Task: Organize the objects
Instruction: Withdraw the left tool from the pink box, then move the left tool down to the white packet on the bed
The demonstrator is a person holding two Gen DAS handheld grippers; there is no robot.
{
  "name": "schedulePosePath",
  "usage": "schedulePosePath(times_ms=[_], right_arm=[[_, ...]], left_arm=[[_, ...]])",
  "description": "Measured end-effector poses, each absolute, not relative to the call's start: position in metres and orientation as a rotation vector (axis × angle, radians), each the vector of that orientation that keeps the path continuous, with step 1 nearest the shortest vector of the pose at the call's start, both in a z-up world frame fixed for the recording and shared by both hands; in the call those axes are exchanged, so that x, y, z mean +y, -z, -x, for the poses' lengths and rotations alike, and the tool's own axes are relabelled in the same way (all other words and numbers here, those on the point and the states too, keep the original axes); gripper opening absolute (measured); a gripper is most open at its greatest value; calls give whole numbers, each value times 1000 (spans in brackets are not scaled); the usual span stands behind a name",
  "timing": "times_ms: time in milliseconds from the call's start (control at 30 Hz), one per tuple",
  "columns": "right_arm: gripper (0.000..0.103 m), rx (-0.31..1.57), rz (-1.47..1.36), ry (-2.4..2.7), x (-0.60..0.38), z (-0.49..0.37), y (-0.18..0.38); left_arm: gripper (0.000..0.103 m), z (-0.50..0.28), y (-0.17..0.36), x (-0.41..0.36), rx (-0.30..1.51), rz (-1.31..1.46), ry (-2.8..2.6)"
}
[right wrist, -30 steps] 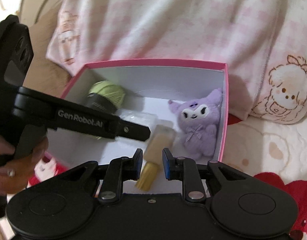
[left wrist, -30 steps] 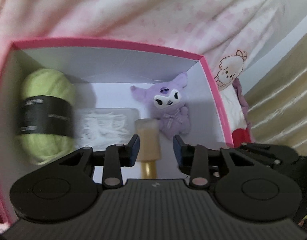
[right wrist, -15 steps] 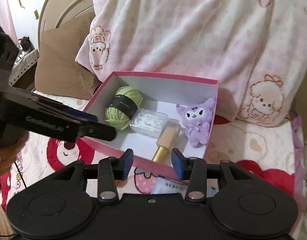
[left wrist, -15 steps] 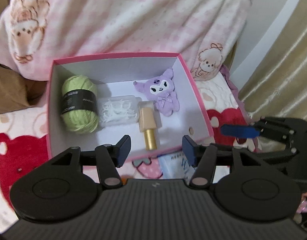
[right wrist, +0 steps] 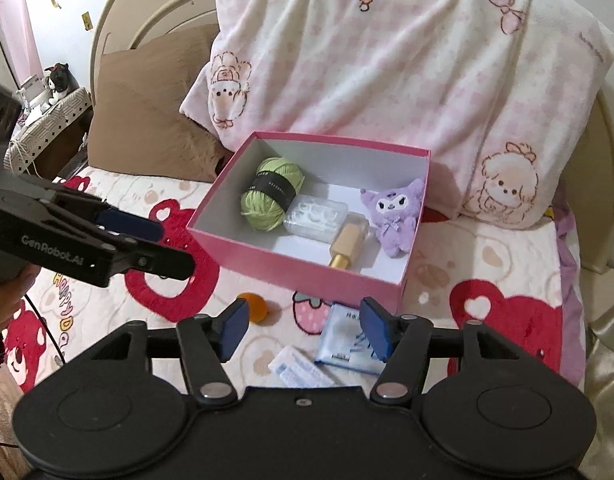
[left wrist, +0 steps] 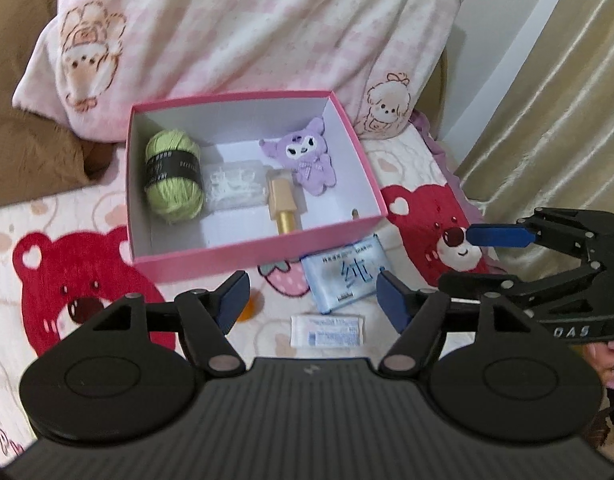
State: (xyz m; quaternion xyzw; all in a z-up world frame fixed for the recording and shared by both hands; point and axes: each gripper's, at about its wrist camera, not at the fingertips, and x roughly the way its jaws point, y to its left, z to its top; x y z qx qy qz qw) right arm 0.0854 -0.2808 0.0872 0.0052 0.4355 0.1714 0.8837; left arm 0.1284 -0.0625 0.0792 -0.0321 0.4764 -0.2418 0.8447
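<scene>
A pink box (left wrist: 243,254) (right wrist: 291,266) on the bed holds a green yarn ball (left wrist: 173,176) (right wrist: 272,192), a clear plastic case (left wrist: 235,186) (right wrist: 315,216), a beige and gold bottle (left wrist: 283,204) (right wrist: 345,246) and a purple plush (left wrist: 305,156) (right wrist: 395,210). In front of the box lie a blue tissue pack (left wrist: 345,274) (right wrist: 343,340), a small white packet (left wrist: 327,330) (right wrist: 299,370) and an orange disc (left wrist: 253,304) (right wrist: 254,306). My left gripper (left wrist: 309,296) is open and empty above these. My right gripper (right wrist: 303,326) is open and empty too.
A pink pillow (left wrist: 243,32) (right wrist: 395,72) leans behind the box, a brown cushion (left wrist: 27,128) (right wrist: 147,112) to its left. The blanket (left wrist: 55,272) has red bear prints. A beige curtain (left wrist: 555,100) hangs at right. A bedside stand with a toy (right wrist: 59,80) is far left.
Both grippers have pulled back and up out of the box and opened wider. The bottle stays in the box. The items in front of the box have come into view.
</scene>
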Motion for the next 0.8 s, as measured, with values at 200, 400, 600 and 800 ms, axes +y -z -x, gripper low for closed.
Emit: schedulePosePath(times_ms=[200,400,600,800], right_arm=[[72,919,-43,-396,-281,-65,-75],[72,936,-106,-452,-278,-53,-43],[73,947,-149,-447,-277,-50,6],[73,895,-142,-383,-276,-50,51]], left_arm=[[70,-105,-64,-51,983,75,493],[71,-93,-36,-58,987,67,475],[71,-93,8,-69,1033,115,481],[68,-95,53,-84,1027,95,511]])
